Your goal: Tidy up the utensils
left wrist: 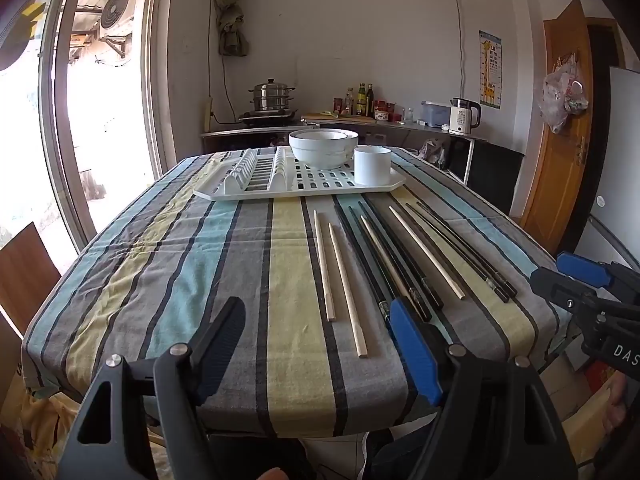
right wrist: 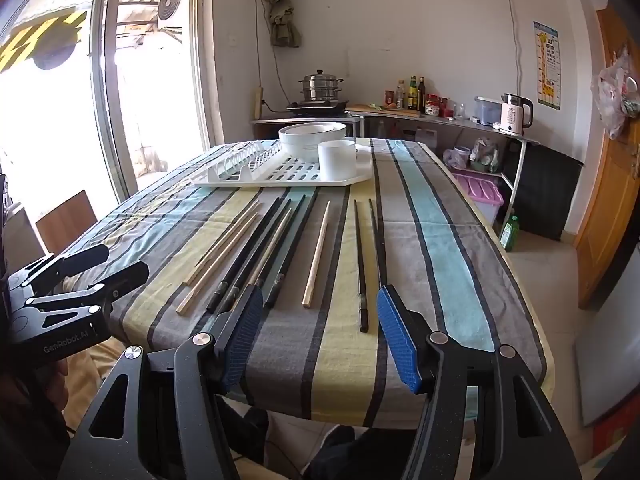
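Clearly nothing is sorted yet: on the table (left wrist: 160,280), before the rack (left wrist: 304,188) and cup (left wrist: 372,166), chopsticks (left wrist: 384,256) lie mixed. Left gripper (left wrist: 320,344) and right gripper (right wrist: 320,336) hover released, empty; best pinch one stick near its thick end.

Both my wrist cameras sit just off the worktop's (left wrist: 224,264) near edge, tilted down toward its far edge. They share the chopsticks (left wrist: 384,256) and drying rack (right wrist: 280,174); each glimpses the other's tongs.

Table (left wrist: 160,280): striped cloth (left wrist: 296,360), chopsticks (left wrist: 347,284), rack (left wrist: 320,191).
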`<state>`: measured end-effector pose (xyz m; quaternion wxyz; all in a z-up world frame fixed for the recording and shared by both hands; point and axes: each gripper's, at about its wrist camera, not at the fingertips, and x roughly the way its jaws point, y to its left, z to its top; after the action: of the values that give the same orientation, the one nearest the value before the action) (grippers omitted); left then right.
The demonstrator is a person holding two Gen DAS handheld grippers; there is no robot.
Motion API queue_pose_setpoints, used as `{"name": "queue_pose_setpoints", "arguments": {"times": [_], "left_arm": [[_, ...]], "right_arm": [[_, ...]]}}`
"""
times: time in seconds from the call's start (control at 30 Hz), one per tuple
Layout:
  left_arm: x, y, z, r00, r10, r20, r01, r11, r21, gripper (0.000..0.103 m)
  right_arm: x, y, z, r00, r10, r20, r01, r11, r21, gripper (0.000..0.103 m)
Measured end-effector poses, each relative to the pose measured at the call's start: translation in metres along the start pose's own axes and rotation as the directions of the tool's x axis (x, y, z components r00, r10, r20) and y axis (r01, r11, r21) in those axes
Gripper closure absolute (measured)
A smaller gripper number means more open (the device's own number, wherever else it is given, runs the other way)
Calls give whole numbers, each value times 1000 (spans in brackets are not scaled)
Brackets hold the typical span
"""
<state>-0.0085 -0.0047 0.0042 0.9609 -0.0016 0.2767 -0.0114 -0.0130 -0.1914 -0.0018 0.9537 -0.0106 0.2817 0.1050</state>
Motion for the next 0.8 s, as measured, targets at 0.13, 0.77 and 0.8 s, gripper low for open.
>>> {"name": "queue_pose_setpoints", "arguments": {"times": [0.13,0.77,0.8], "left_arm": [[-2,0,1,1000,-5,2,5,1000,-4,26],[-5,0,1,1000,-10,5,10,1000,0,26],[-5,0,1,1000,-9,6,9,1000,0,26]], "right_arm": [[0,1,0,1000,-2,0,2,1000,-1,43],[-4,3,1,1000,0,5,0,1000,-2,43],[-4,4,1,1000,0,5,0,1000,-3,43]]}}
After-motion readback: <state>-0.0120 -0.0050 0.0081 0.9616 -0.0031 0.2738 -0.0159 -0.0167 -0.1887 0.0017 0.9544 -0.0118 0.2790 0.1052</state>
